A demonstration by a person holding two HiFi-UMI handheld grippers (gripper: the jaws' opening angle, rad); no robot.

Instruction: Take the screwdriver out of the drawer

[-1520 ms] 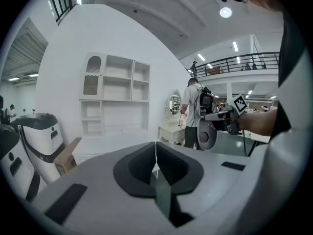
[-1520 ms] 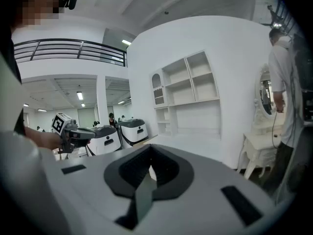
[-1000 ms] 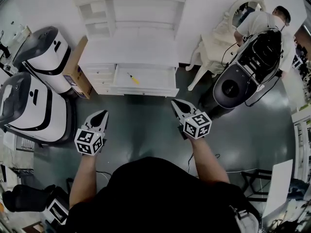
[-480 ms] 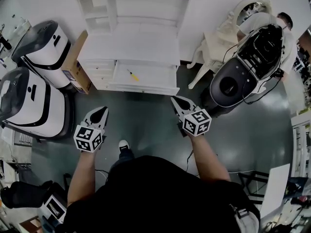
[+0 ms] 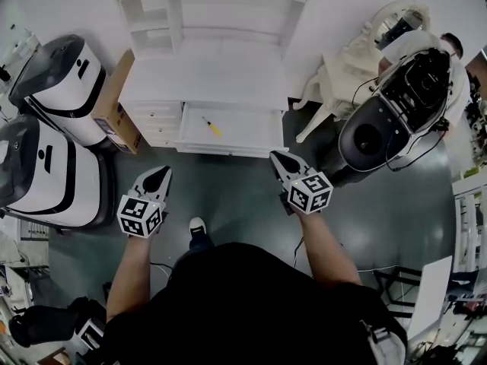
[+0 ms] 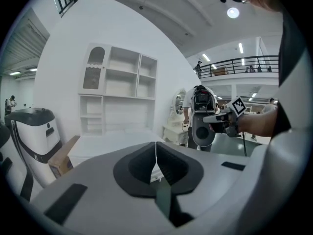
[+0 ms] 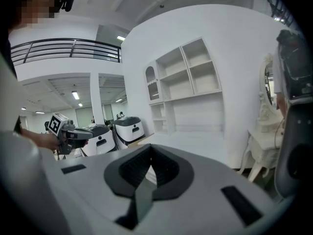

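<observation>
A yellow-handled screwdriver (image 5: pixel 211 125) lies in the pulled-out drawer (image 5: pixel 251 133) of a white desk (image 5: pixel 205 78), seen in the head view. My left gripper (image 5: pixel 160 174) hangs over the dark floor, short of the drawer's front and to its left, jaws shut and empty. My right gripper (image 5: pixel 277 158) is just below the drawer's right front corner, also shut with nothing in it. In the left gripper view the jaws (image 6: pixel 156 153) meet in a thin line, with the desk beyond. The right gripper view shows its jaws (image 7: pixel 149 156) closed the same way.
Two white robot bodies (image 5: pixel 53 120) and a cardboard box (image 5: pixel 114 105) stand left of the desk. At the right are a white chair (image 5: pixel 335 74), a black-and-white machine (image 5: pixel 396 105) and a person bent over it. A white shelf unit (image 5: pixel 205 6) rises behind the desk.
The desk and drawer sit nearer to both grippers than a second ago; the right gripper is now close to the drawer's front corner. My foot shows on the floor between my arms.
</observation>
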